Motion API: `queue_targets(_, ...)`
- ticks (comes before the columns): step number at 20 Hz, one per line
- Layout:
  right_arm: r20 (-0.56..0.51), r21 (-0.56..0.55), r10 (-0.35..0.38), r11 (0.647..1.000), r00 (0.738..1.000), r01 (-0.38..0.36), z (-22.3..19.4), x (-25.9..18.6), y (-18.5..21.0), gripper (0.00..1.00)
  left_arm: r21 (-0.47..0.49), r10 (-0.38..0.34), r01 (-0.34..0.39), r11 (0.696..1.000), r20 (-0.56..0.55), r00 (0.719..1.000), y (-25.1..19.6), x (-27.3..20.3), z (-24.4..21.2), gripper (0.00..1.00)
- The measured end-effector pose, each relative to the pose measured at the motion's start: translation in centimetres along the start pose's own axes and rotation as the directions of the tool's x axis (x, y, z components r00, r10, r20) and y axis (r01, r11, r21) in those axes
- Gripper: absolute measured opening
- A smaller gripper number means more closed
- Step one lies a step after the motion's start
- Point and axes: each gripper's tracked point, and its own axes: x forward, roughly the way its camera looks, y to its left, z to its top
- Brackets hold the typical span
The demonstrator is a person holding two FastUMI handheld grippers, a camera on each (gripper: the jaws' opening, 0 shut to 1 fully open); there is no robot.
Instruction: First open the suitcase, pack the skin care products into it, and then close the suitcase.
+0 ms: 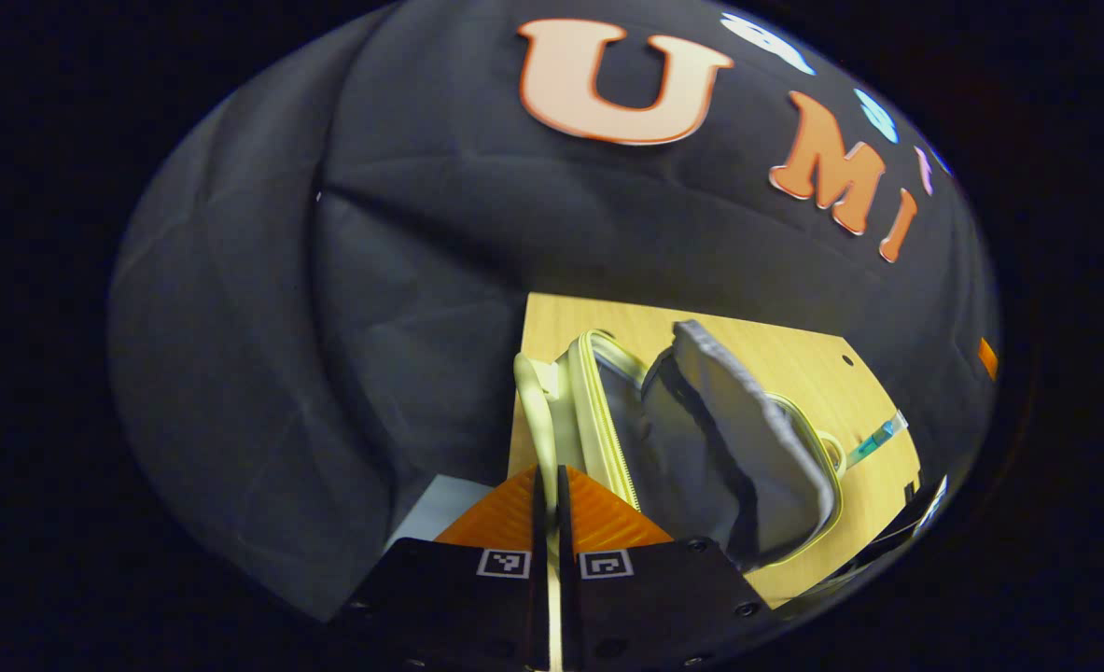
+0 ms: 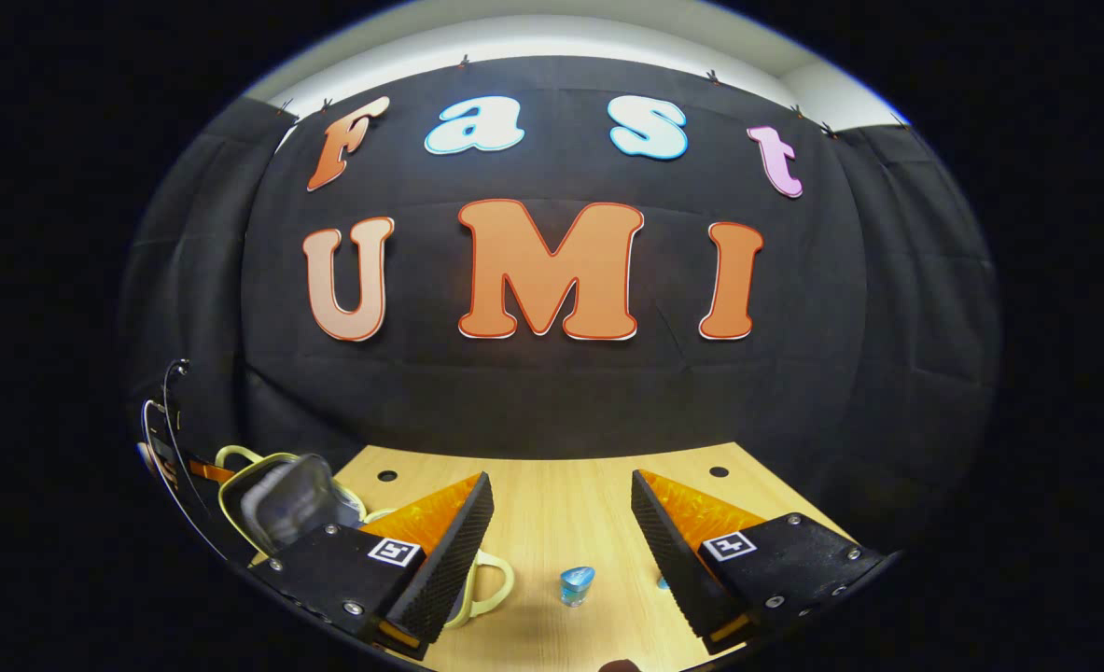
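The small pale-yellow suitcase (image 1: pixel 701 448) lies open on the wooden table (image 1: pixel 794 355), its grey lining showing and one half raised. My left gripper (image 1: pixel 550 474) is shut on the case's thin yellow rim, which runs down between the orange fingers (image 1: pixel 598 518). A teal tube (image 1: pixel 878 437) lies on the table beyond the case. In the right gripper view my right gripper (image 2: pixel 561 523) stands open above the table, with nothing between its fingers. A small blue bottle (image 2: pixel 577 585) stands on the wood just below its gap. The suitcase (image 2: pixel 286 499) sits at the left, its handle loop (image 2: pixel 491 583) beside the left finger.
The table (image 2: pixel 561 485) has two small round holes (image 2: pixel 387 475) near its far edge, which meets the black cloth wall. A white patch (image 1: pixel 430 509) shows below the table's left edge. Cables (image 2: pixel 164 439) hang at the far left of the right gripper view.
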Motion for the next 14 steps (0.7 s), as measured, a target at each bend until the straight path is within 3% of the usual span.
queue_targets(11,-0.062,-0.046,-0.033,0.998,0.998,0.03,-1.3,0.3,-0.3,0.94,-0.184,0.012,-0.045,0.982,-0.173,0.985,5.1,7.1,-11.3,0.06)
queue_targets(14,-0.067,-0.054,-0.045,0.998,0.997,0.042,-1.6,0.3,-1.3,0.94,-0.157,0.039,-0.064,0.986,-0.155,0.987,6.1,6.8,-11.1,0.11)
